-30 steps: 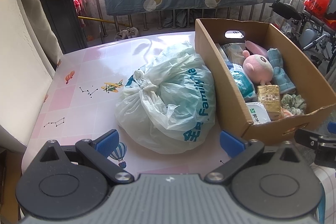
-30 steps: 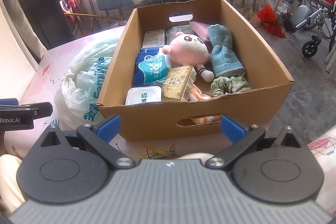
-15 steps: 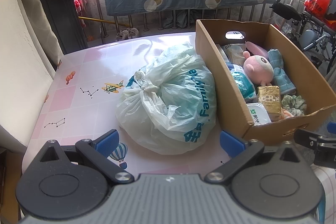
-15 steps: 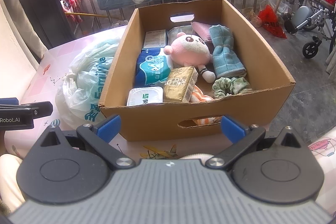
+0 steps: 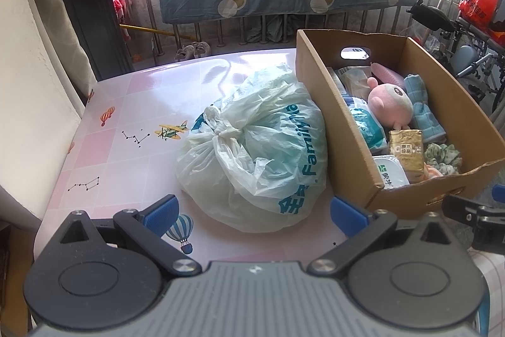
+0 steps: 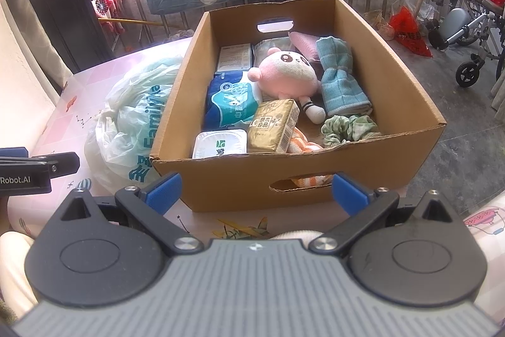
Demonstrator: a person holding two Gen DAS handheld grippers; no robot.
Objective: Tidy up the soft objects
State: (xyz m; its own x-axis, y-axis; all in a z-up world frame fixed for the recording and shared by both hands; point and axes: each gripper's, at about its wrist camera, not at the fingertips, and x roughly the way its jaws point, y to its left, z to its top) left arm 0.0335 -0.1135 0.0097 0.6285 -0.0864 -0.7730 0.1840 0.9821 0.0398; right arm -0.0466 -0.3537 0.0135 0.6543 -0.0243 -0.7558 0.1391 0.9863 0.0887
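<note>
1. A cardboard box (image 6: pixel 315 179) sits on the pink patterned tabletop (image 5: pixel 132 153) and serves as the landmark for everything else.
2. Inside the box, a pink plush toy (image 6: pixel 288 75) lies near the middle, with a folded blue towel (image 6: pixel 339 84) touching its right side.
3. A blue-and-white tissue pack (image 6: pixel 232 105) lies against the box's left wall; a white lidded tub (image 6: pixel 220 143) sits in its near-left corner.
4. A gold tissue packet (image 6: pixel 274 126) leans between the tub and the plush toy's leg.
5. A green scrunchie (image 6: pixel 348 128) rests by the box's near wall on the right, and an orange-striped cloth (image 6: pixel 303 144) beside it appears to show through the near handle hole.
6. A knotted white plastic bag (image 5: pixel 252 153) presses against the outside of the box's left wall.
7. The left gripper (image 5: pixel 252 209) hovers before the bag, jaws spread wide and empty.
8. The right gripper (image 6: pixel 255 188) hovers before the box's near wall, jaws likewise spread and holding nothing.
</note>
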